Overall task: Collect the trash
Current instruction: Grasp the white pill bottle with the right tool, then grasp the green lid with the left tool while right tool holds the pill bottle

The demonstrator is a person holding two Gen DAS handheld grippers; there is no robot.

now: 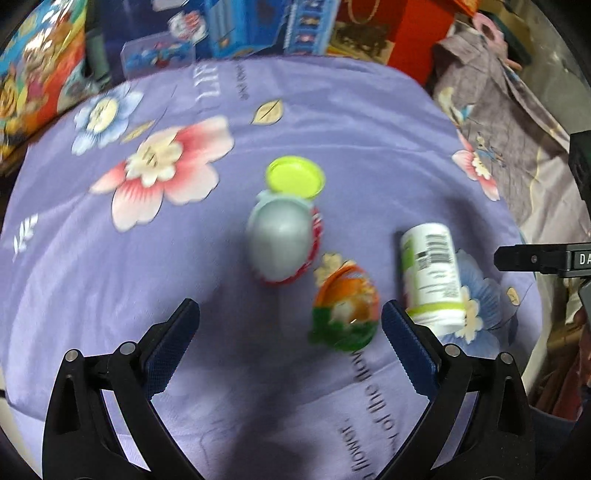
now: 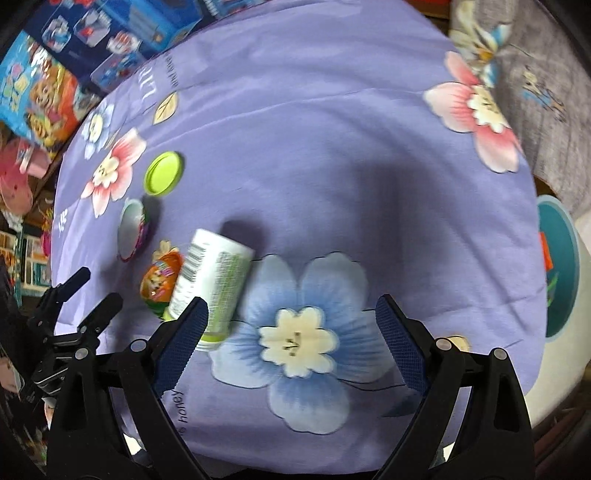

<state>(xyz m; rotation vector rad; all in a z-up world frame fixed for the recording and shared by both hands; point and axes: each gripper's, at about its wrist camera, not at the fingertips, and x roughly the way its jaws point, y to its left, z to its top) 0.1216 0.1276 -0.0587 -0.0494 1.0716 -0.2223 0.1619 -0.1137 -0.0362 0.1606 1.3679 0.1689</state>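
Note:
On a purple flowered cloth (image 1: 332, 122) lie a lime-green lid (image 1: 294, 179), a silver-and-red egg-shaped wrapper (image 1: 282, 243), an orange-and-green egg-shaped wrapper (image 1: 345, 308) and a white-and-green bottle (image 1: 432, 273) on its side. My left gripper (image 1: 290, 314) is open and empty above the cloth, just before the two eggs. My right gripper (image 2: 290, 314) is open and empty; the bottle (image 2: 212, 284) lies by its left finger. The lid (image 2: 163, 178), silver egg (image 2: 132, 229) and orange egg (image 2: 160, 278) show at left. The left gripper (image 2: 88, 291) shows at far left.
Colourful toy boxes (image 1: 236, 26) stand behind the cloth. A grey patterned fabric (image 1: 509, 110) lies at the right. A white and teal round container (image 2: 561, 266) stands off the cloth's right edge. The right gripper's tip (image 1: 539, 258) shows at the right edge.

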